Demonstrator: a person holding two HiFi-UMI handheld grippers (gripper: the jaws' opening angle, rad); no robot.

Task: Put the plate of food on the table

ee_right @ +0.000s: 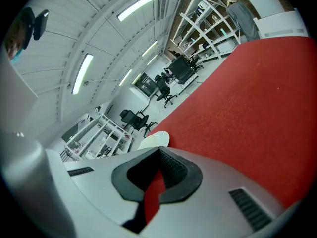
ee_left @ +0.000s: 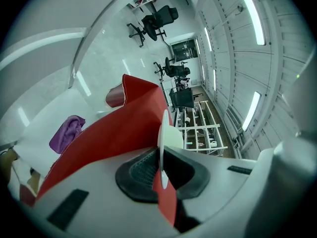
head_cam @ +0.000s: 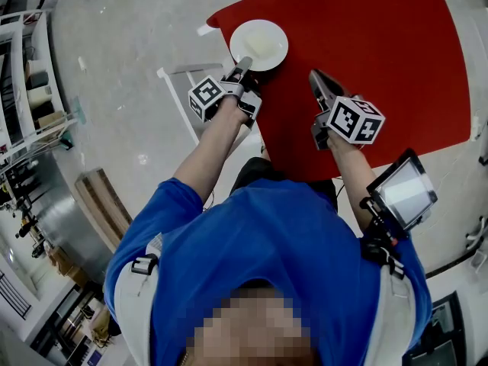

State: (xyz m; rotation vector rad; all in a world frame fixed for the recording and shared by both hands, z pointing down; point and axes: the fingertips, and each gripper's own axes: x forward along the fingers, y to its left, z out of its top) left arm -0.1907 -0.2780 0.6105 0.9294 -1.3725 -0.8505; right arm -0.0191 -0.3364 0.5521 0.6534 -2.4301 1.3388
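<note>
Currently the left gripper [head_cam: 245, 64] clamps the plate [head_cam: 277, 52] at its near rim. The plate is judged rigid, light, brittle and slick. The right gripper [head_cam: 315, 76] is closed and empty.

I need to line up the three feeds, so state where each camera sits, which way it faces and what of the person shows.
Head view: on the person's head, steeply down at the red table; shows blue shirt, both forearms, left gripper, right gripper.
Left gripper view: on the left gripper, along its jaws, shut on the white plate's rim; only the jaws show.
Right gripper view: on the right gripper, low across the table; only its empty jaws show.
Shared: all three see plate and table.
</note>
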